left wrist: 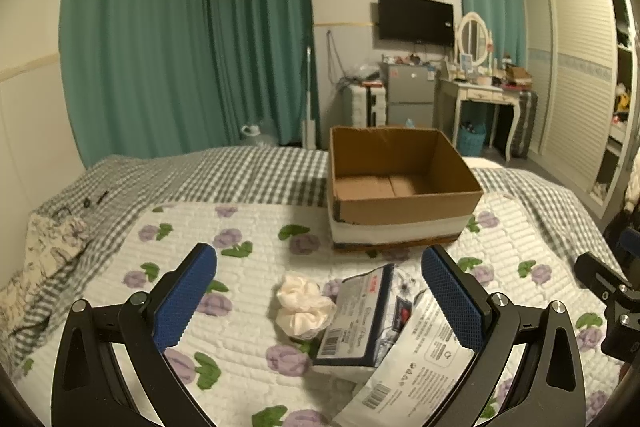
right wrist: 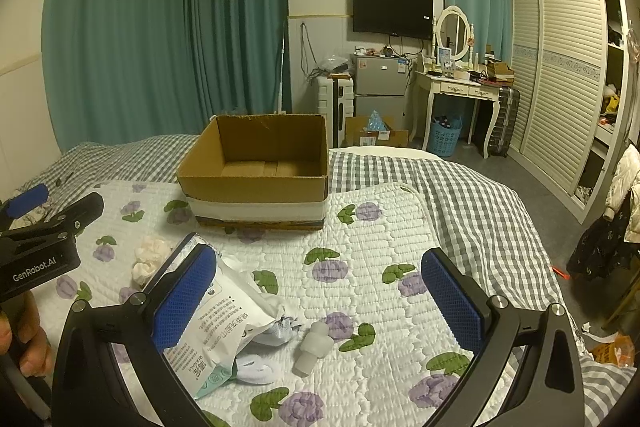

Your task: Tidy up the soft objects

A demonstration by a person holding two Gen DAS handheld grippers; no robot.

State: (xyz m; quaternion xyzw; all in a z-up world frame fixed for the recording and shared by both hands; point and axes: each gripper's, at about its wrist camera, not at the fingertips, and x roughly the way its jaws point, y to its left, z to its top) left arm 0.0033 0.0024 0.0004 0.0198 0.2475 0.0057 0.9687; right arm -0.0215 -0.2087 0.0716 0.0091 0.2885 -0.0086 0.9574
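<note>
An empty cardboard box stands on the flowered quilt. In front of it lie a cream scrunchie, a blue-edged tissue pack and a white soft wipes pack. A small translucent white soft piece lies beside crumpled white items. My left gripper is open, hovering over the scrunchie and tissue pack. My right gripper is open above the wipes pack and the small piece. Neither holds anything.
The flowered quilt covers a grey checked bedsheet. A patterned pillow lies at the left edge. Beyond the bed are teal curtains, a fridge, a dressing table and a wardrobe. A hand holds the left gripper's body.
</note>
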